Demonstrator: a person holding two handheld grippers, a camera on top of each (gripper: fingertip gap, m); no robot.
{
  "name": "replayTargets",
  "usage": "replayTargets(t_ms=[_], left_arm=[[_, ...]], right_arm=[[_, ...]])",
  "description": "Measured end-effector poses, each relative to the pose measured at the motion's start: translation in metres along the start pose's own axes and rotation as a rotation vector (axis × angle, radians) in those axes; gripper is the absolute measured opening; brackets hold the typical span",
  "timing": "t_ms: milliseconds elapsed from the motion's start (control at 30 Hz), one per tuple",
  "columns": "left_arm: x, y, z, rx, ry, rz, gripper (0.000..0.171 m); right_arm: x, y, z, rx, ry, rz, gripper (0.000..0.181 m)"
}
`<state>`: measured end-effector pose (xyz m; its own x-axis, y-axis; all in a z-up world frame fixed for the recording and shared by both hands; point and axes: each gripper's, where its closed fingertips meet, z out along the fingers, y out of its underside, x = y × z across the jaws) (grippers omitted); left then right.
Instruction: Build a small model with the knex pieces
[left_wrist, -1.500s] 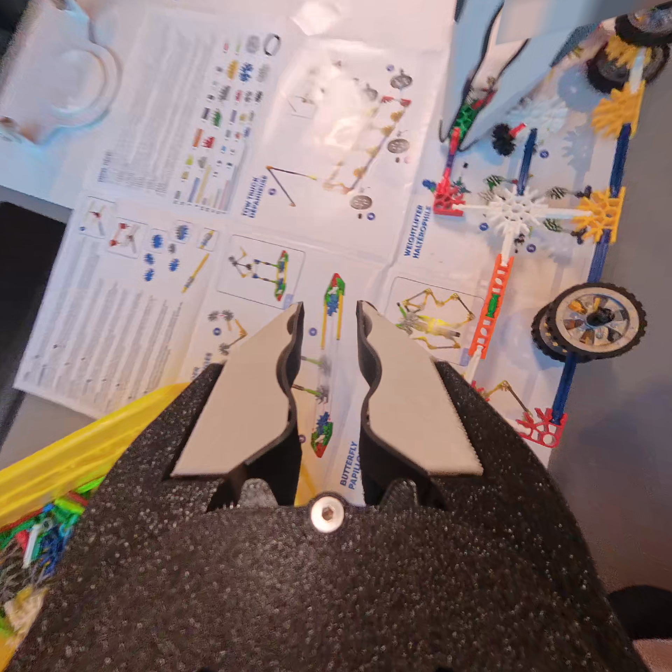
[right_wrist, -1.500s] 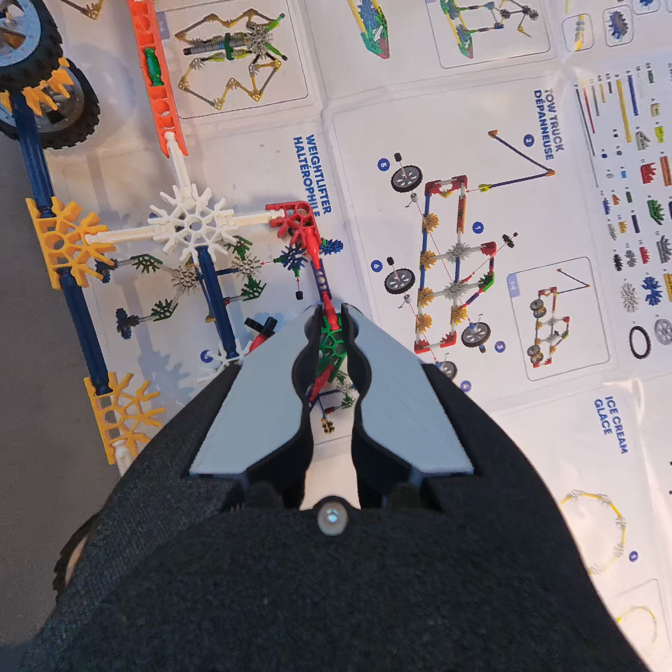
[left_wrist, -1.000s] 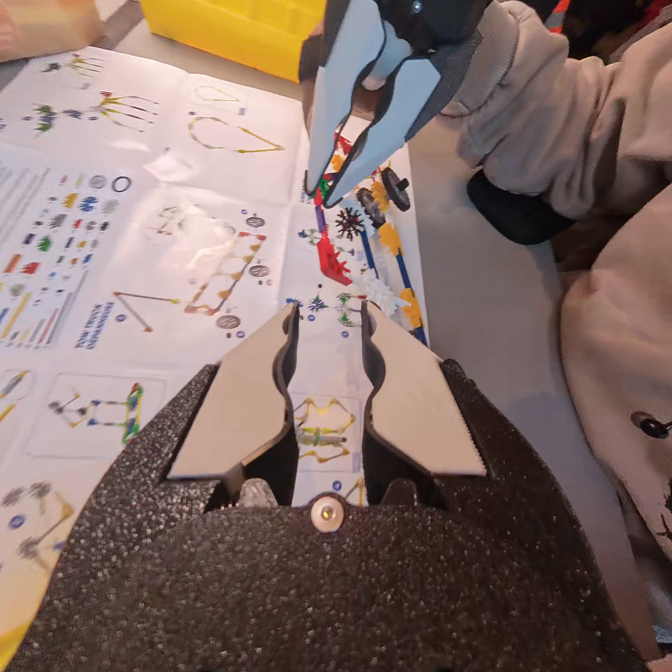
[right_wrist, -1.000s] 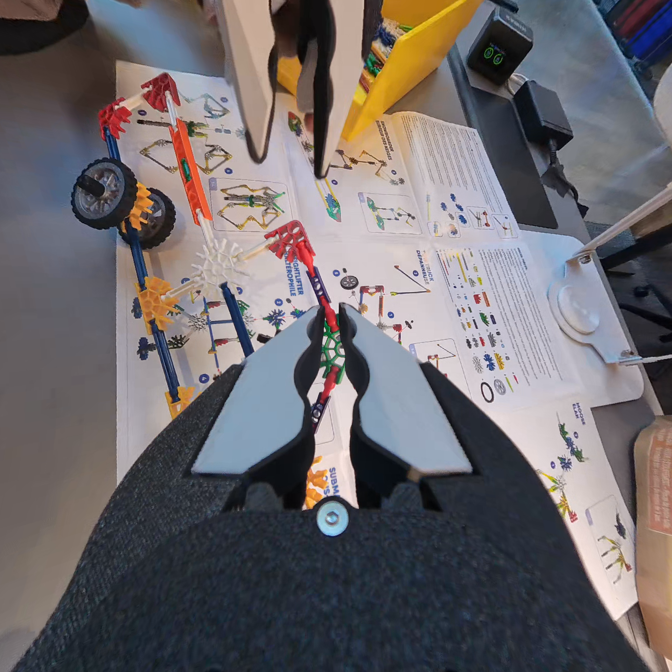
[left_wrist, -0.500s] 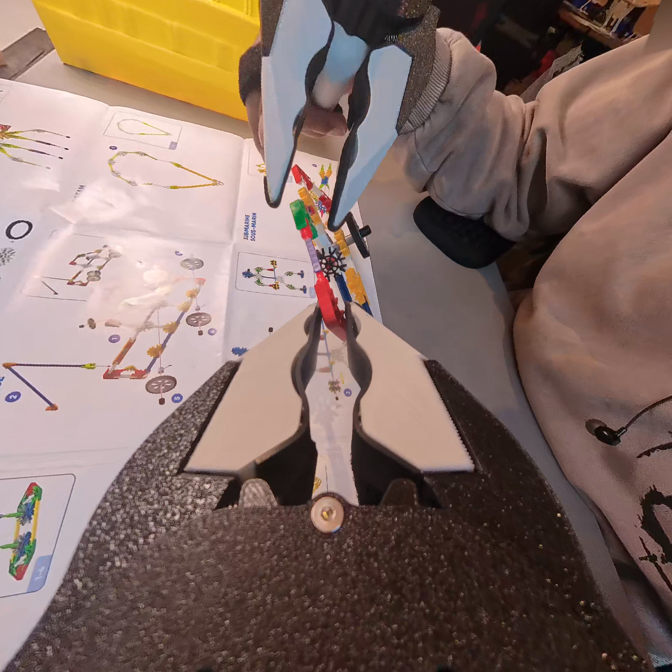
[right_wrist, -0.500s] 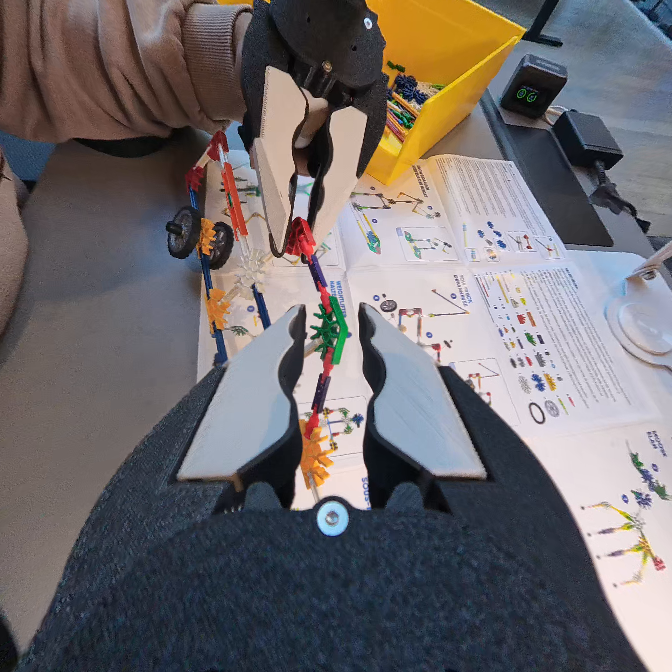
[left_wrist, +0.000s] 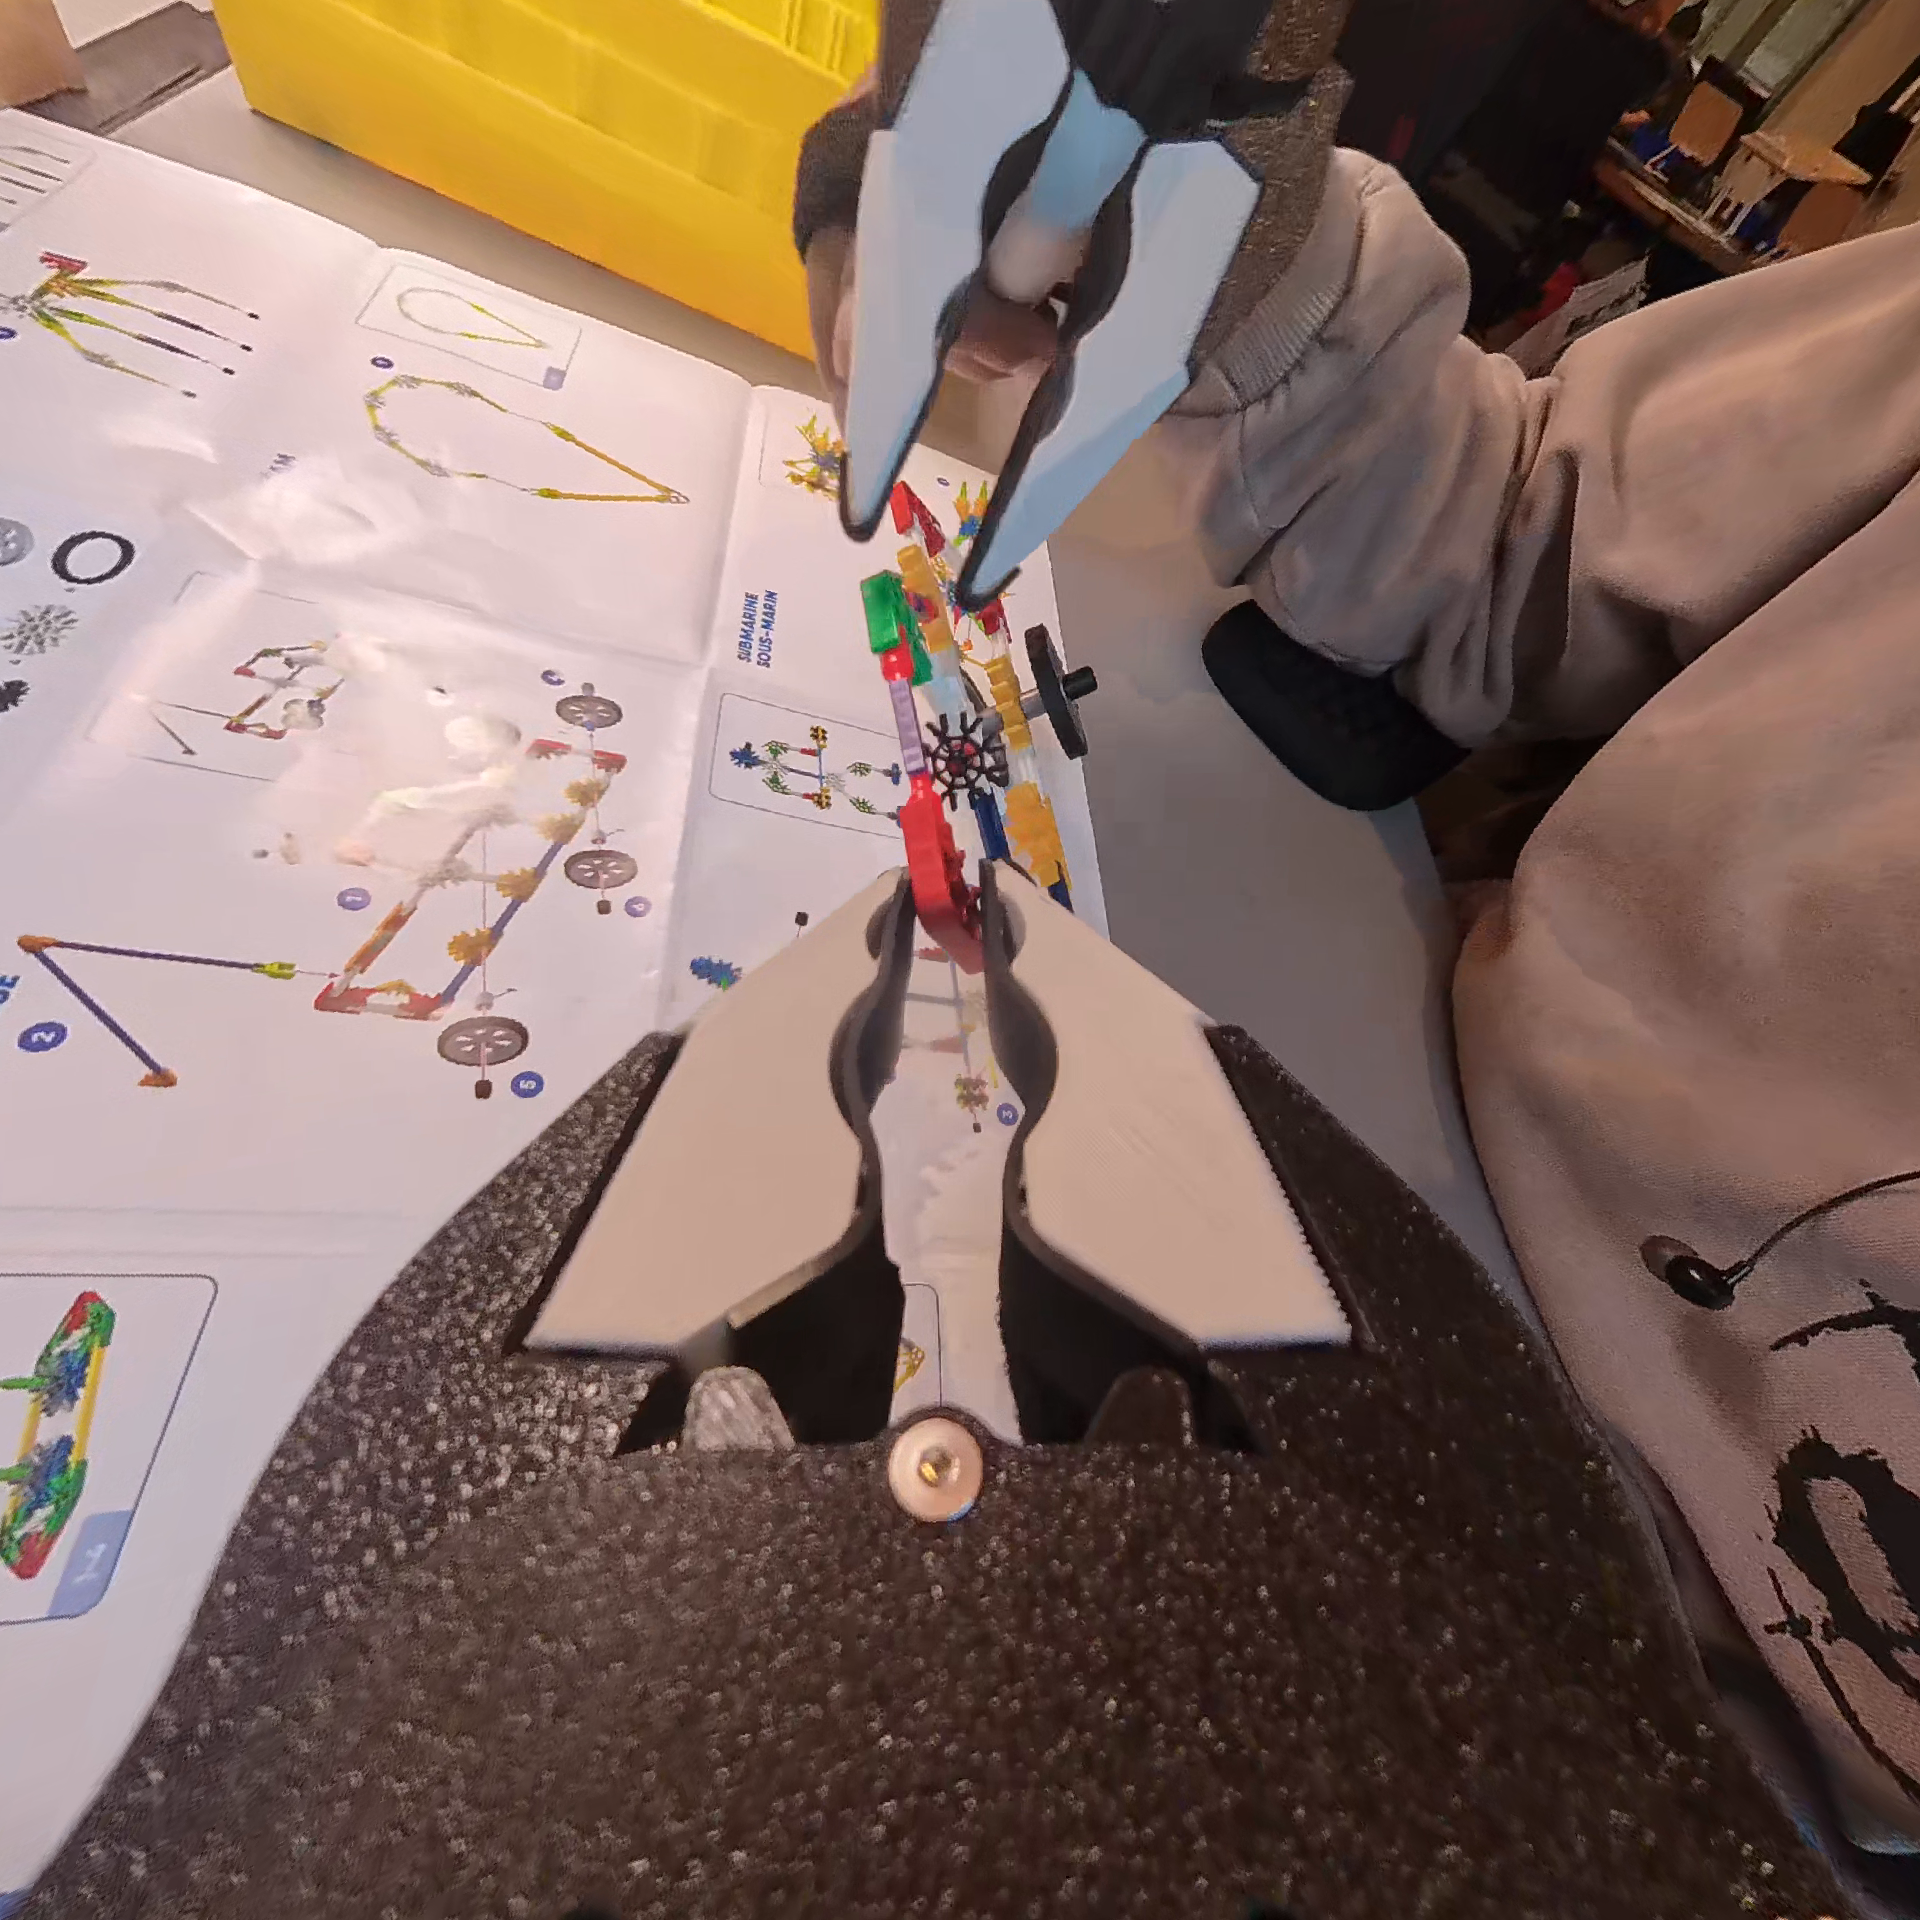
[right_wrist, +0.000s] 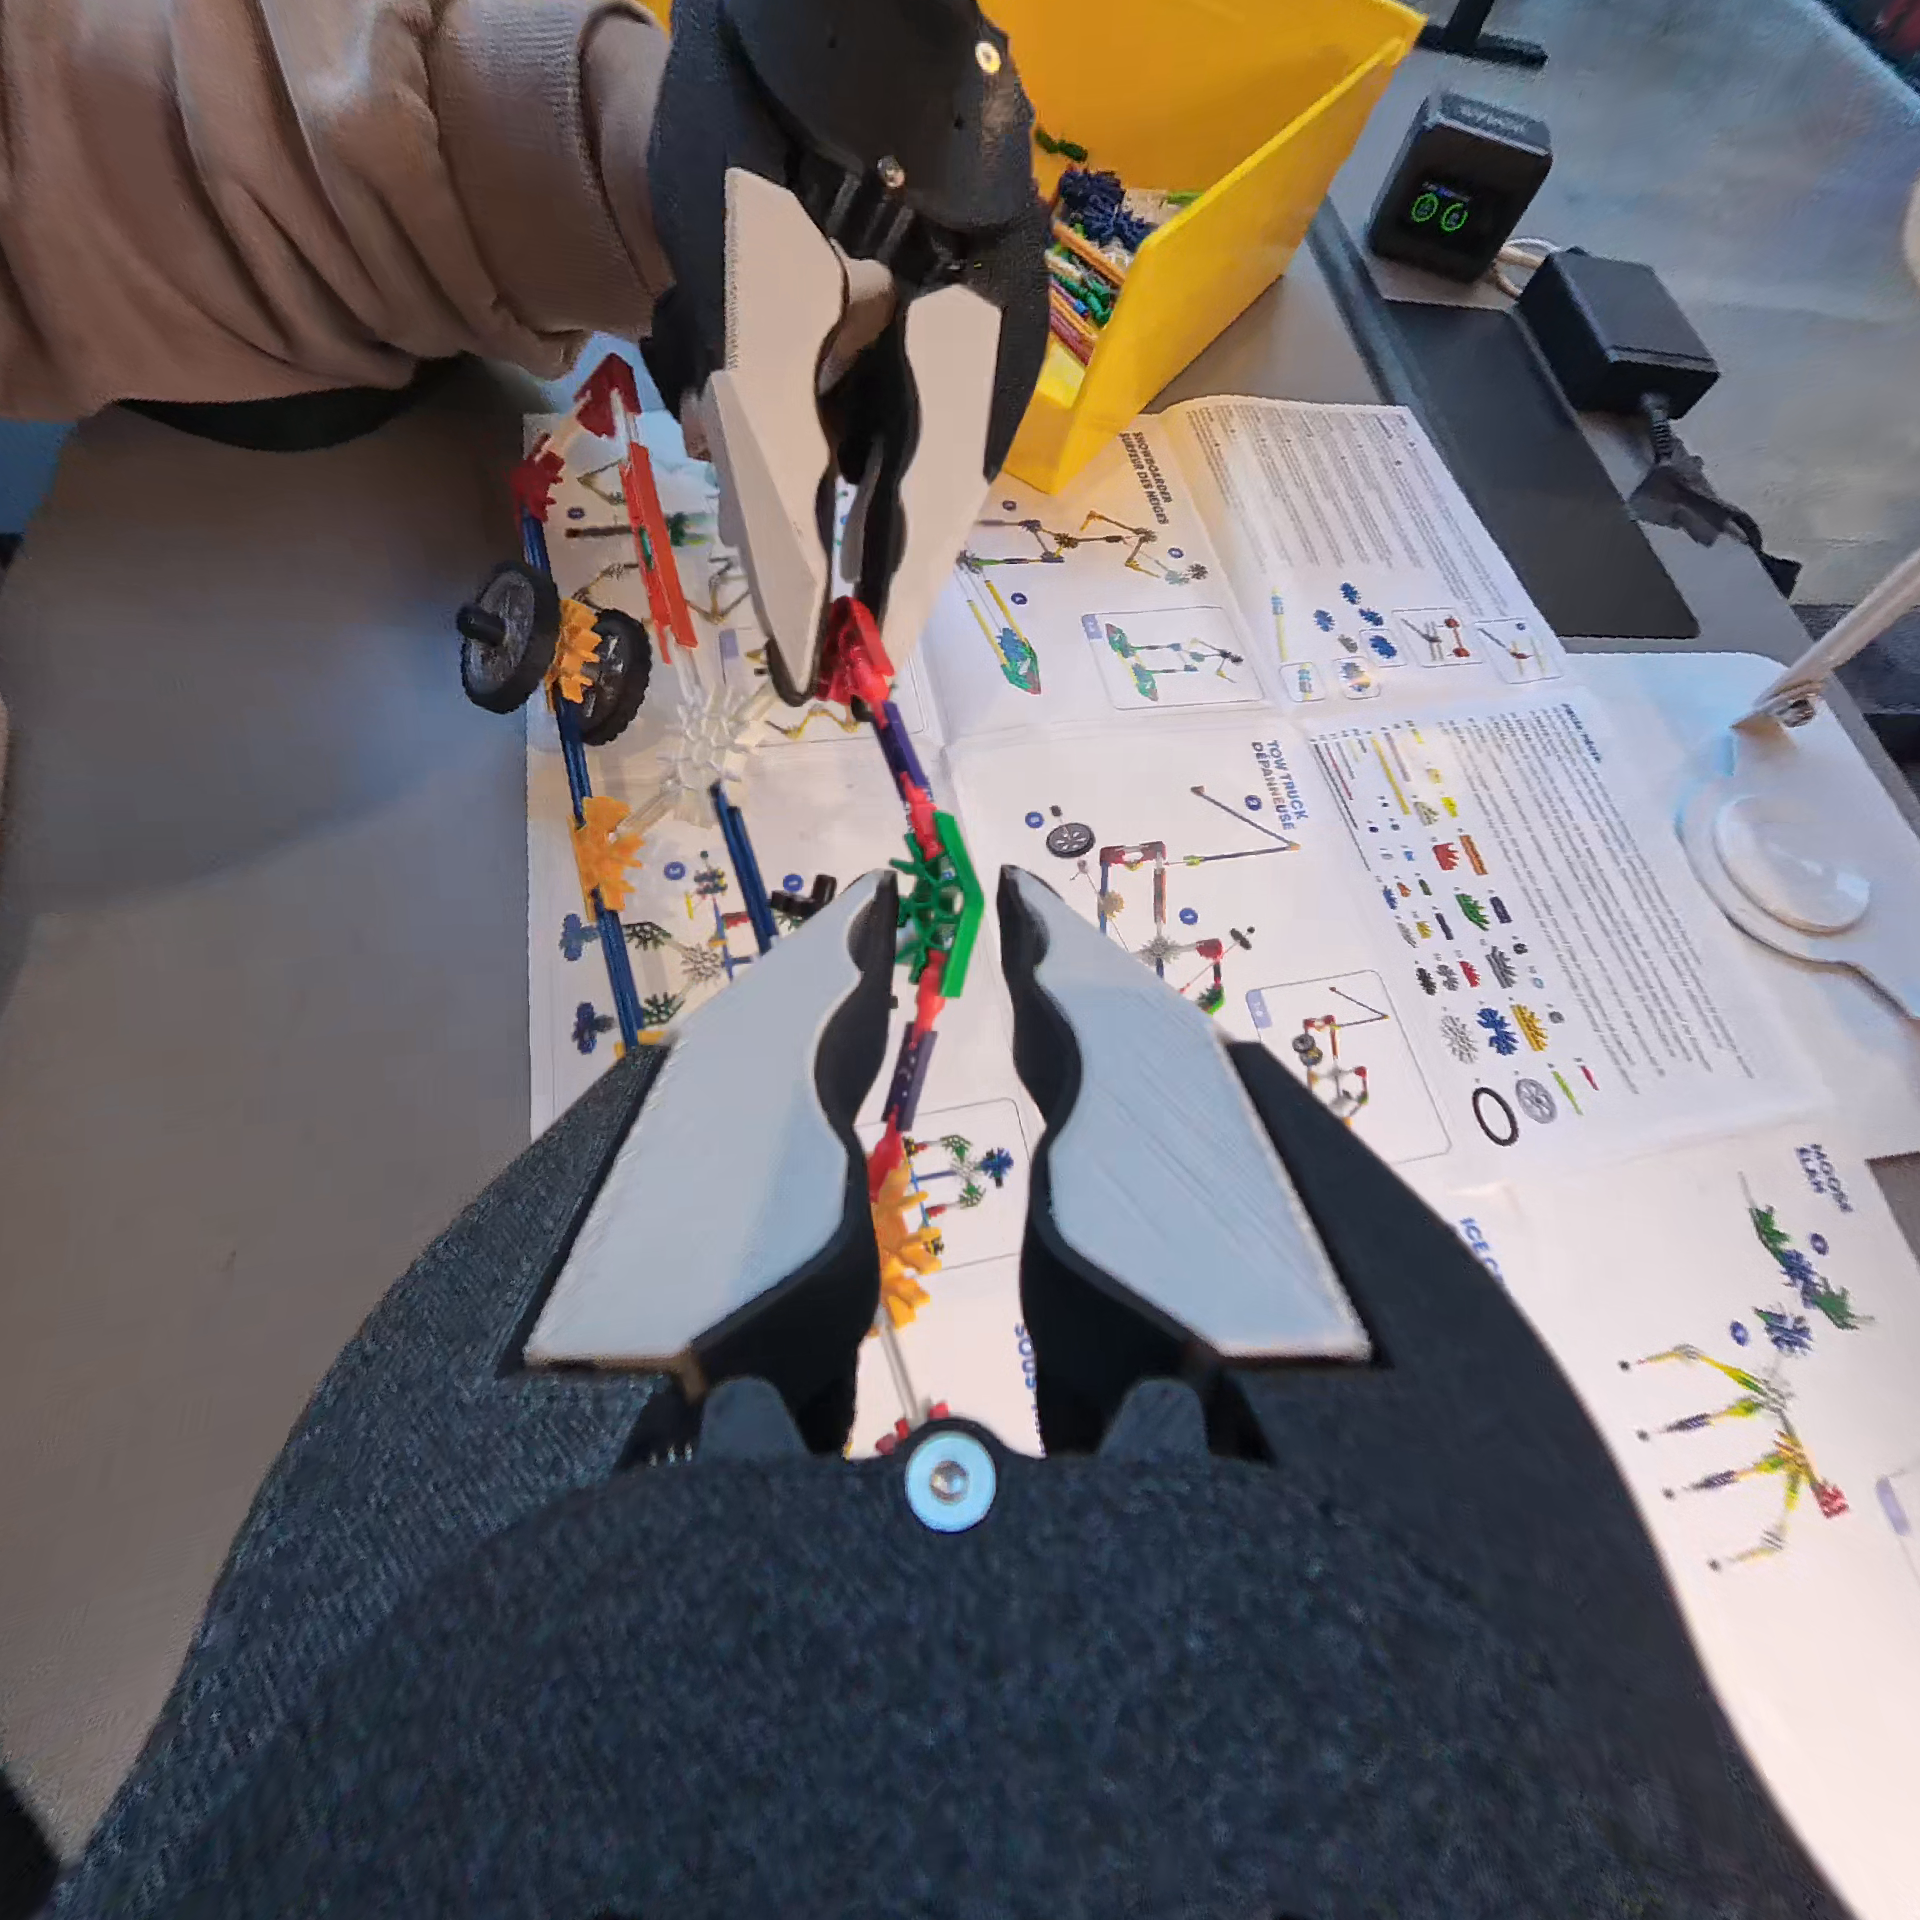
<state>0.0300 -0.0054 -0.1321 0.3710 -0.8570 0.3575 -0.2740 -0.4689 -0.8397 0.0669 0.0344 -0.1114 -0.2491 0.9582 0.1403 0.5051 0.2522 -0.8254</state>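
A rod-and-connector toy frame (right_wrist: 613, 790) with black wheels (right_wrist: 520, 644) lies on an instruction sheet (right_wrist: 1195, 727). A chain of purple rods and connectors juts out from it. My left gripper (left_wrist: 940, 896) is shut on the red connector (left_wrist: 933, 852) at the chain's end; this gripper also shows in the right wrist view (right_wrist: 836, 665). My right gripper (right_wrist: 945, 896) is open, its fingers either side of the green connector (right_wrist: 954, 935) without touching it. The left wrist view shows it from the front (left_wrist: 914, 561), just above the green connector (left_wrist: 888, 623).
A yellow bin (right_wrist: 1226, 239) of loose parts stands behind the sheet. A black device with a green display (right_wrist: 1455, 197), a power adapter (right_wrist: 1610, 332) and a white mount base (right_wrist: 1787, 873) lie to the right. Beige sleeves (left_wrist: 1455, 468) are close by. Bare grey table (right_wrist: 260, 987) lies to the left. The tips of one gripper are about 7 centimeters away from the tips of the other. My right gripper's tips are some 35 centimeters from the white mount base (right_wrist: 1787, 873).
My right gripper has let go of the green connector and opened. My left gripper has swung over and closed on the red connector. Both views have tilted up from the sheet.
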Motion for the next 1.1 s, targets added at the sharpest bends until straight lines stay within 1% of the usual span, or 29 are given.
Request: replayTargets(t_ms=[67, 133, 200, 333, 533, 633, 667, 733, 833, 933, 967, 1100], left_arm=[[-0.005, 0.001, 0.001, 0.002, -0.01, -0.034, 0.01], [-0.009, 0.002, 0.002, 0.007, -0.016, -0.069, 0.01], [-0.013, 0.003, 0.002, 0.01, -0.022, -0.094, 0.01], [-0.017, 0.006, 0.002, 0.004, -0.04, -0.118, 0.01], [-0.021, 0.007, 0.003, 0.005, -0.049, -0.139, 0.01], [-0.021, 0.008, 0.003, 0.014, -0.032, -0.164, 0.011], [-0.02, 0.008, 0.003, 0.023, -0.013, -0.182, 0.011], [-0.015, 0.004, 0.007, 0.054, 0.03, -0.209, 0.009], [-0.019, 0.005, 0.009, 0.043, -0.004, -0.204, 0.01], [-0.023, 0.008, 0.006, 0.037, -0.007, -0.216, 0.011], [-0.026, 0.011, 0.005, 0.028, -0.019, -0.22, 0.012], [-0.039, 0.023, 0.004, -0.013, -0.066, -0.235, 0.029]], right_arm=[[-0.01, 0.003, 0.0, -0.062, -0.011, -0.053, 0.017], [-0.023, 0.011, 0.007, -0.15, -0.045, -0.076, 0.018], [-0.023, 0.021, 0.018, -0.226, -0.018, -0.103, 0.021], [-0.021, 0.029, 0.035, -0.267, 0.006, -0.077, 0.017], [-0.019, 0.033, 0.042, -0.318, 0.036, -0.03, 0.016], [-0.018, 0.03, 0.045, -0.299, 0.052, -0.092, 0.015], [-0.017, 0.026, 0.047, -0.27, 0.06, -0.102, 0.015], [-0.024, 0.017, 0.052, -0.209, 0.028, -0.098, 0.015], [-0.024, 0.017, 0.059, -0.206, 0.041, -0.129, 0.015], [-0.028, 0.01, 0.055, -0.166, 0.023, -0.141, 0.015], [-0.027, 0.008, 0.052, -0.151, 0.024, -0.134, 0.015], [-0.019, 0.005, 0.042, -0.123, 0.04, -0.116, 0.015]])
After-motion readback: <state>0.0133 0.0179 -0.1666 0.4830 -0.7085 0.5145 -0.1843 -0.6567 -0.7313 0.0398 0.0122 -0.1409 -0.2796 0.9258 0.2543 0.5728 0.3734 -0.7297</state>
